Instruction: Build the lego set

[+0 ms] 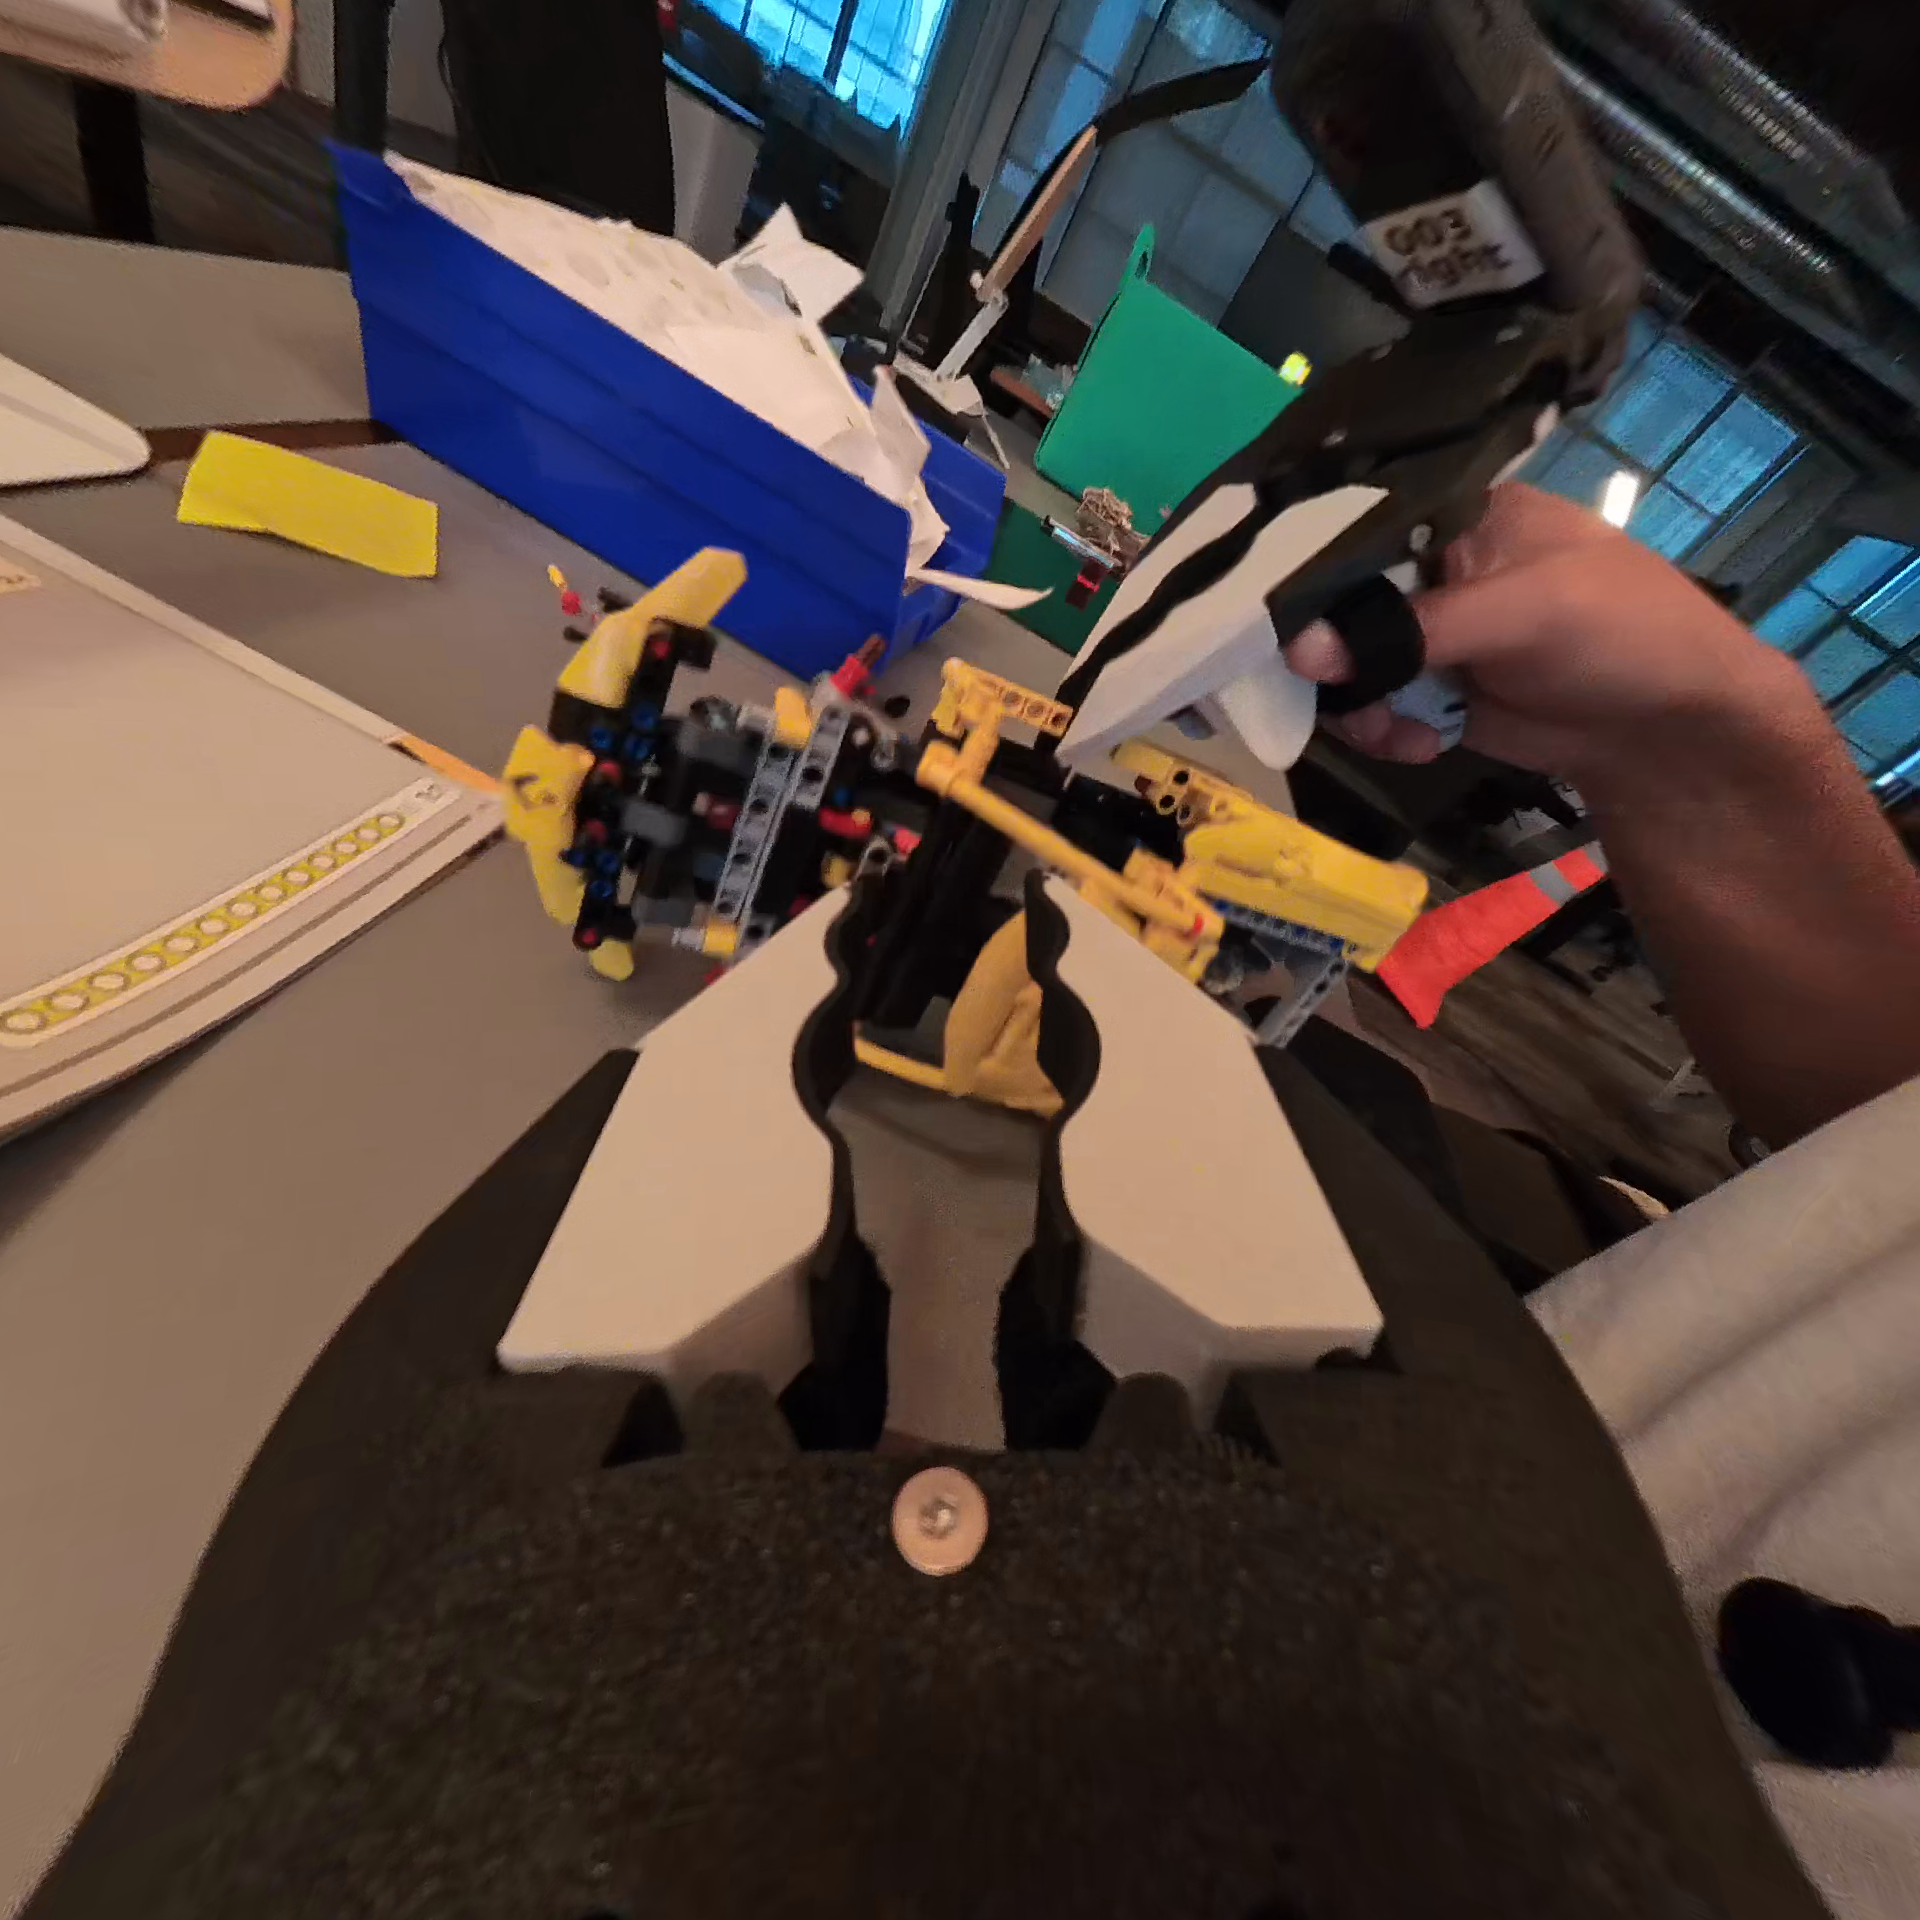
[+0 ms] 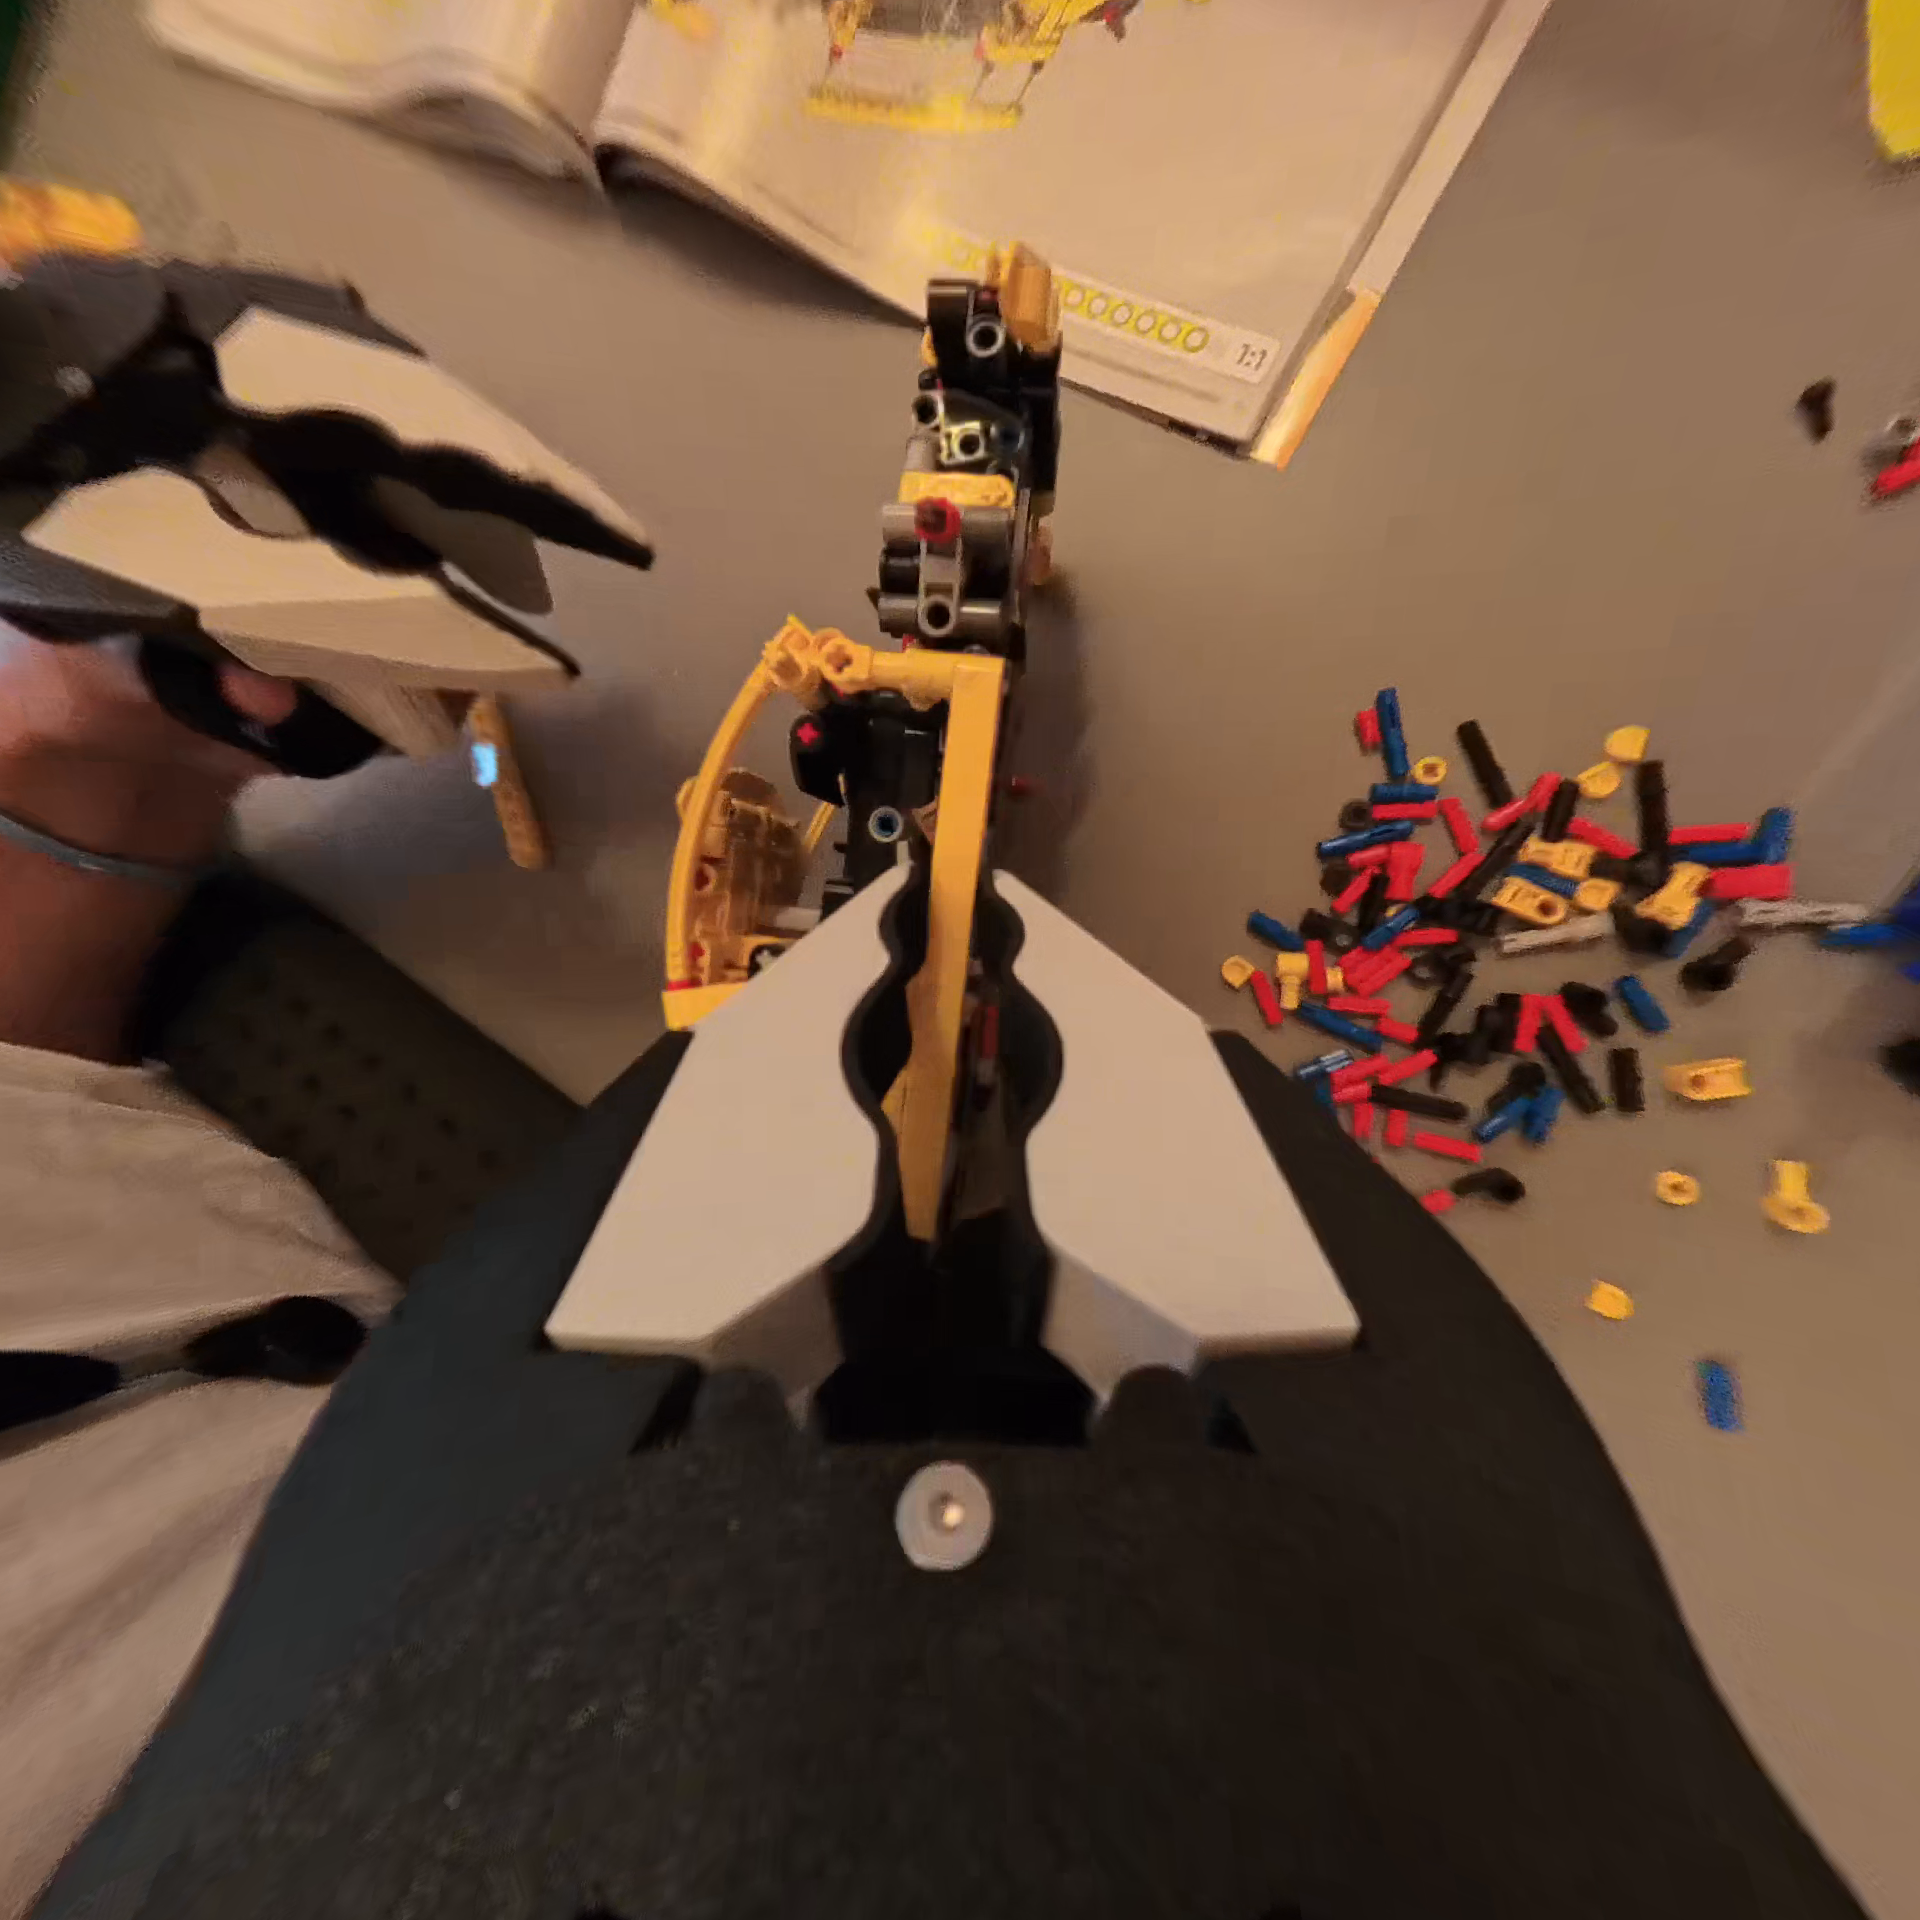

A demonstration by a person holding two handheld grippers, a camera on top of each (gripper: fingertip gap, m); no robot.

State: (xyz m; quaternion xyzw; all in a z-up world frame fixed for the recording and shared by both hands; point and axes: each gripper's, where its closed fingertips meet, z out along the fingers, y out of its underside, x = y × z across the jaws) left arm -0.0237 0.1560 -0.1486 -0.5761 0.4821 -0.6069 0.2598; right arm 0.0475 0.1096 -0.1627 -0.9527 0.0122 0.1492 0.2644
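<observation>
— Looking along our left gripper [image 1: 940, 904], what did we have?
— Its fingers stood narrowly apart with nothing clamped; the yellow-and-black lego model [image 1: 935, 821] sat just past the tips, an open instruction booklet [image 1: 197, 800] to the left, a blue bin [image 1: 644, 457] beyond.
— And our right gripper [image 2: 951, 883]?
— It was pinched on the model's yellow curved panel [image 2: 951, 935], the model [image 2: 935, 644] running straight ahead. Right of it, loose pins [image 2: 1496, 977] lay scattered on the grey table [image 2: 1299, 582].
</observation>
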